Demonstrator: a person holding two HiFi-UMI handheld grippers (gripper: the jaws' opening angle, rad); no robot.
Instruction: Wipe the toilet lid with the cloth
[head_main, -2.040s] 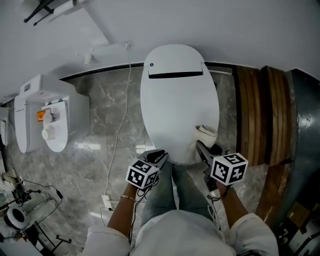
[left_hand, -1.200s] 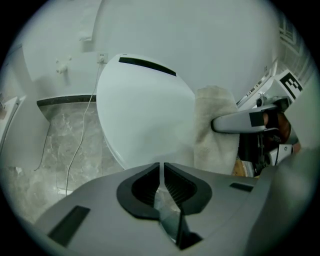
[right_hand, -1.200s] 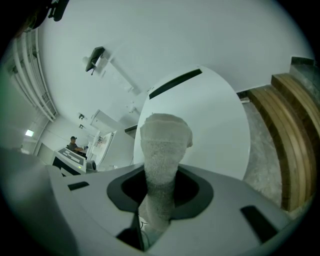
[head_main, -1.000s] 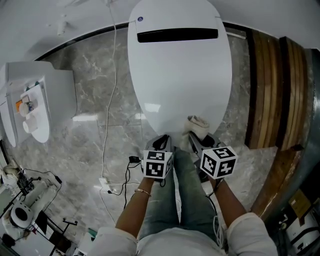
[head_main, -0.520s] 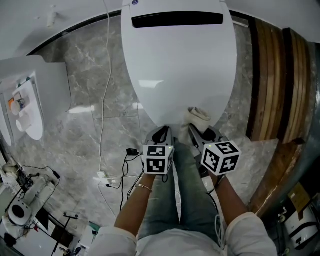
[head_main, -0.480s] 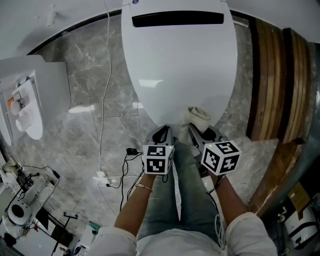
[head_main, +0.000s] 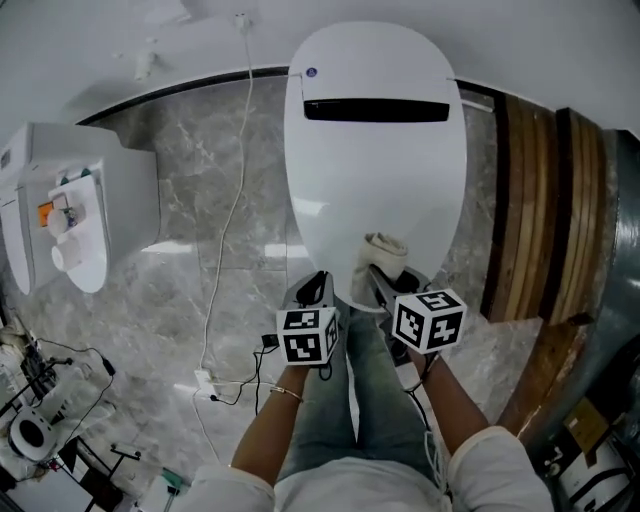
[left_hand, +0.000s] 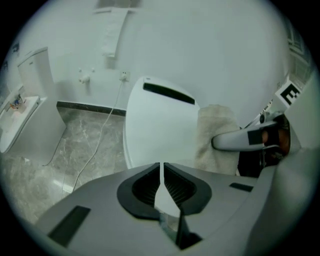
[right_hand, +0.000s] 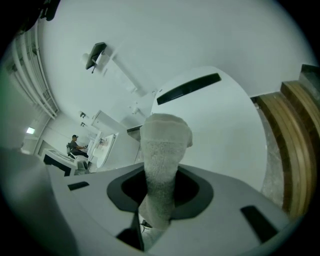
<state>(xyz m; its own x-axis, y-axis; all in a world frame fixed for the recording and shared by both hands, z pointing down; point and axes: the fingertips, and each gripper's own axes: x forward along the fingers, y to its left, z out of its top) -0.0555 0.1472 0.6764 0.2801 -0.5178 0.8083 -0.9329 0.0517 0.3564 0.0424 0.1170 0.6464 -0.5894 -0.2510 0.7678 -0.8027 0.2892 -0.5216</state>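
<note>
Head view looks steeply down on the closed toilet lid (head_main: 375, 180), a smooth white oval whose front edge points toward the person, who stands right at that edge with both tools held out low. The right gripper (head_main: 378, 276) is clamped on the cloth (head_main: 386, 252), a pale rolled wad of towelling. The roll sticks out past the tips over the front right part of the lid, so soft fabric, not hard plastic, would meet the surface. The right gripper view confirms this hold: the roll stands up between the two dark pads, pinched in its lower half, with a rounded end free above for wiping. Whether that end presses on the lid now or hangs just above it, neither view settles. The left gripper (head_main: 320, 282) sits just beside its partner, near the lid's front edge, and carries nothing. In the left gripper view its jaws stand almost together with only a thin slit between the ribbed pads, and the lid shows beyond them. It seems to be kept narrow and off to the side because one tool is enough for wiping. The lid looks bare and glossy from the front up to the dark slot near the hinge, so most of the wiping probably lies ahead, with strokes from the front toward the back. A thin cable (head_main: 236, 210) trails over the marble floor (head_main: 190, 190) to the left, well clear of the work.
</note>
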